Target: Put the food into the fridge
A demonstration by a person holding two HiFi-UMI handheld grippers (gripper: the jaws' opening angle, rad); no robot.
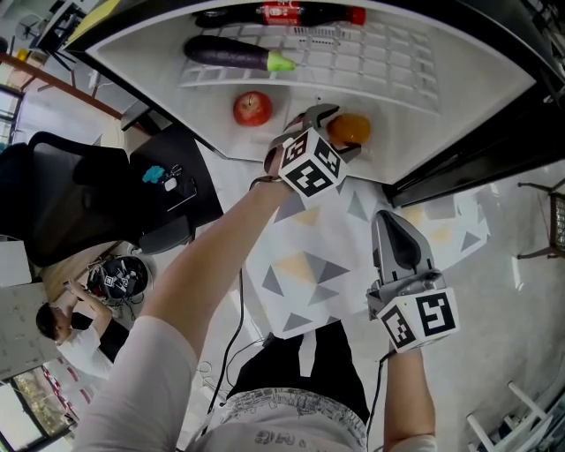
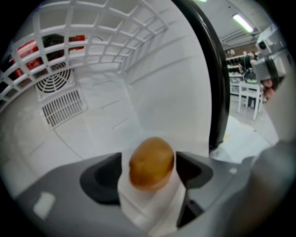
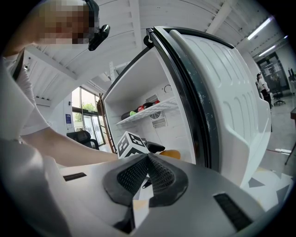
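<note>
Wide open on the left gripper [image 1: 335, 131], jaws flanking a round orange fruit [image 2: 151, 162] unpressed; shut, empty on the right gripper [image 3: 147, 172]. Probably firm, light, roll-prone: grip across the middle.

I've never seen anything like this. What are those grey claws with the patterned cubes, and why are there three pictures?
There is no robot here: a person holds a two-jaw gripper in each hand. One picture comes from a camera on the person's head, looking down. The other two come from cameras riding on the grippers. The left gripper reaches into the open fridge, its jaws apart on either side of an orange fruit. The right gripper waits outside, shut and empty. Inside lie an apple and, on the shelf, an aubergine and a dark drink bottle.
</note>
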